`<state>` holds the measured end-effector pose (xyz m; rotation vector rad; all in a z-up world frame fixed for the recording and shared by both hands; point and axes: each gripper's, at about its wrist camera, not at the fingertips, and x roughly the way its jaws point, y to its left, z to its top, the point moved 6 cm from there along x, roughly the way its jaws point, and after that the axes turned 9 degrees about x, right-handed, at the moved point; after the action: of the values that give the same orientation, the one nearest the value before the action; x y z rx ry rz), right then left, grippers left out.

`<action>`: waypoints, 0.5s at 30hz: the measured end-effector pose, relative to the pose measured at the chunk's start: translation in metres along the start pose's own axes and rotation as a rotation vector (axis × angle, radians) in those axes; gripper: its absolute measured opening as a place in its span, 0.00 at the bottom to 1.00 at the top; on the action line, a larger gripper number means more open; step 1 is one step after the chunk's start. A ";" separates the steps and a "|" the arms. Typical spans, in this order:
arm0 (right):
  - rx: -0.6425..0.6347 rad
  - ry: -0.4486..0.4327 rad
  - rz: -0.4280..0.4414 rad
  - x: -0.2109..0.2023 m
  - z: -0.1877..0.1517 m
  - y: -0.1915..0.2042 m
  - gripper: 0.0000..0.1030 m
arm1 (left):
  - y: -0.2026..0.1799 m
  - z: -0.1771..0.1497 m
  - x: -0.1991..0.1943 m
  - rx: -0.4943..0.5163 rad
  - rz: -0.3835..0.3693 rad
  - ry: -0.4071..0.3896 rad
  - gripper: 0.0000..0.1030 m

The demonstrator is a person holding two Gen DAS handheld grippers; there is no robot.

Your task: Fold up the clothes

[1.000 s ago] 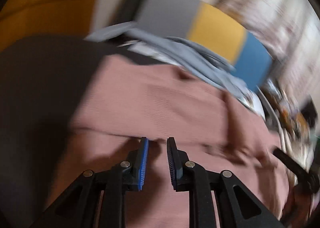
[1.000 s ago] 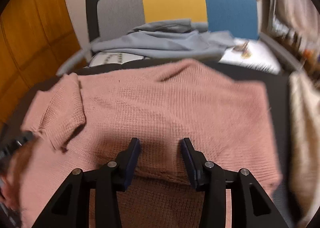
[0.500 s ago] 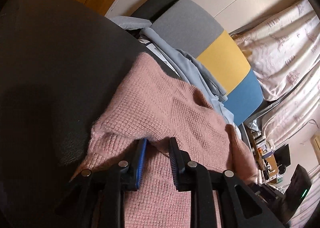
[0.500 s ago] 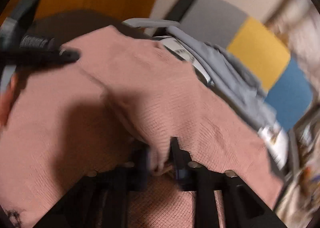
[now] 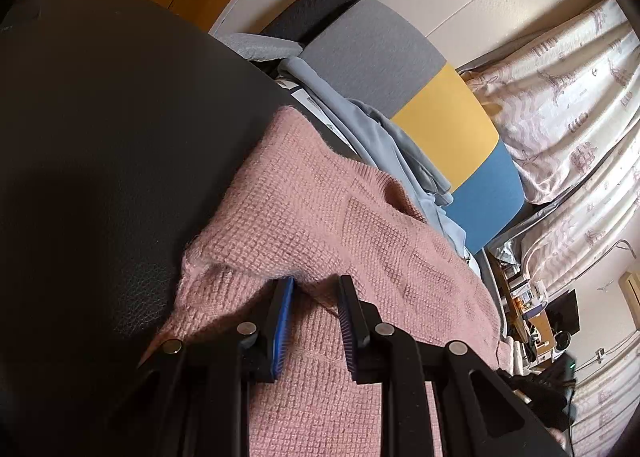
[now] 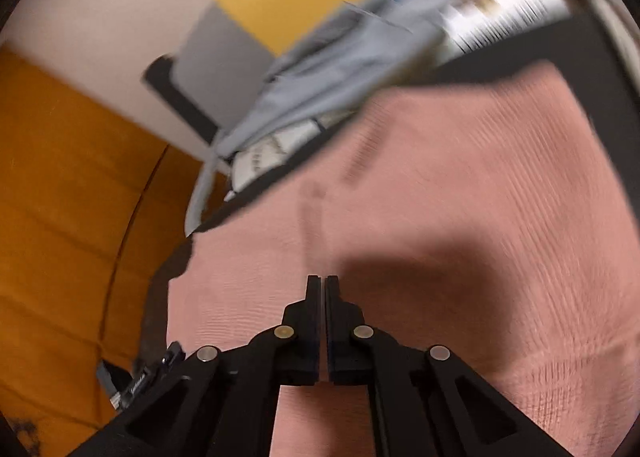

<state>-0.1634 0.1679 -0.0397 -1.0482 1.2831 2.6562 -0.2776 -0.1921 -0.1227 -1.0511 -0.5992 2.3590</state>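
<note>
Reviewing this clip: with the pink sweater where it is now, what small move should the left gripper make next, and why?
Probably close the left gripper on the folded edge of the pink sweater. Its jaws stand open with that edge between the tips, while the right gripper is shut above the knit, holding no visible cloth. A grasp would let the fold be carried on over the black table.

Left gripper (image 5: 316,285) had its jaws parted, a clear gap between the blue ribbed pads (image 5: 282,323); both fingers pointed away from the camera, tips low over the pink sweater (image 5: 320,213) at a folded edge. Couldn't tell whether the tips touched it. Right gripper (image 6: 323,281) had its fingers pressed together, no gap visible, nothing seen between them, tips over the sweater. Right view was motion-blurred.
</note>
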 end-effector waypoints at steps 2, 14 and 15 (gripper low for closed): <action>0.049 0.003 0.017 0.004 0.000 -0.007 0.04 | 0.001 0.000 0.000 -0.005 -0.007 -0.003 0.21; 0.145 0.055 -0.007 0.040 0.004 -0.016 0.07 | 0.001 -0.001 -0.002 -0.009 -0.023 -0.021 0.21; 0.144 0.072 -0.020 0.044 0.005 -0.015 0.06 | 0.001 -0.001 -0.002 -0.010 -0.025 -0.022 0.21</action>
<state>-0.1958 0.1705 -0.0729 -1.1393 1.4435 2.4893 -0.2760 -0.1936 -0.1226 -1.0175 -0.6289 2.3506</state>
